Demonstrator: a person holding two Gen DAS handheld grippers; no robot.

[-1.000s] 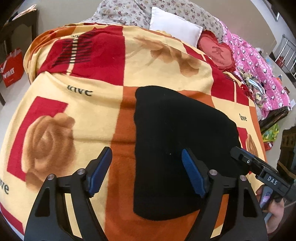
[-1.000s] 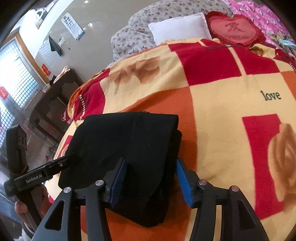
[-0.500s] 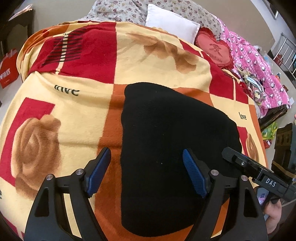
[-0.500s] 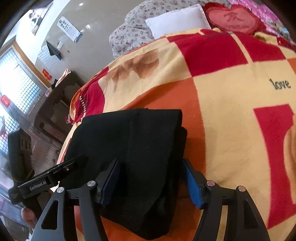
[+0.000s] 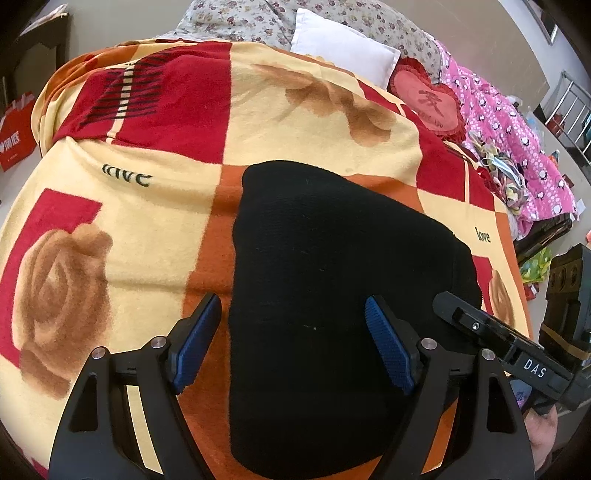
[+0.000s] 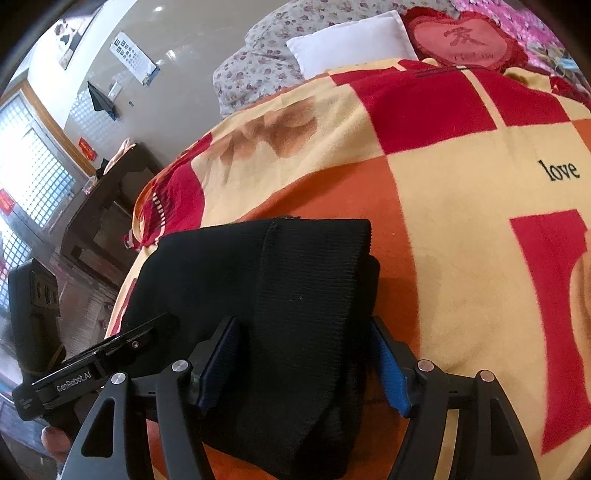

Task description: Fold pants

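Note:
The black pants (image 5: 332, 295) lie folded in a compact stack on the rose-patterned blanket (image 5: 129, 240), near its front edge. My left gripper (image 5: 291, 343) is open above the stack's near left part, its left finger over the blanket. My right gripper (image 6: 303, 354) is open, its blue pads (image 6: 388, 365) on either side of the ribbed waistband end of the pants (image 6: 295, 295). The right gripper also shows in the left wrist view (image 5: 480, 328), and the left gripper in the right wrist view (image 6: 110, 354).
A white pillow (image 5: 343, 48), a floral quilt (image 5: 240, 18) and a red heart cushion (image 5: 432, 103) lie at the head of the bed. A pink quilt (image 5: 517, 147) lies at the right. A dark cabinet (image 6: 103, 221) stands beside the bed.
Both grippers have moved forward over the pants and stayed open. The right gripper's fingers now straddle the waistband end more closely. The pants have not moved.

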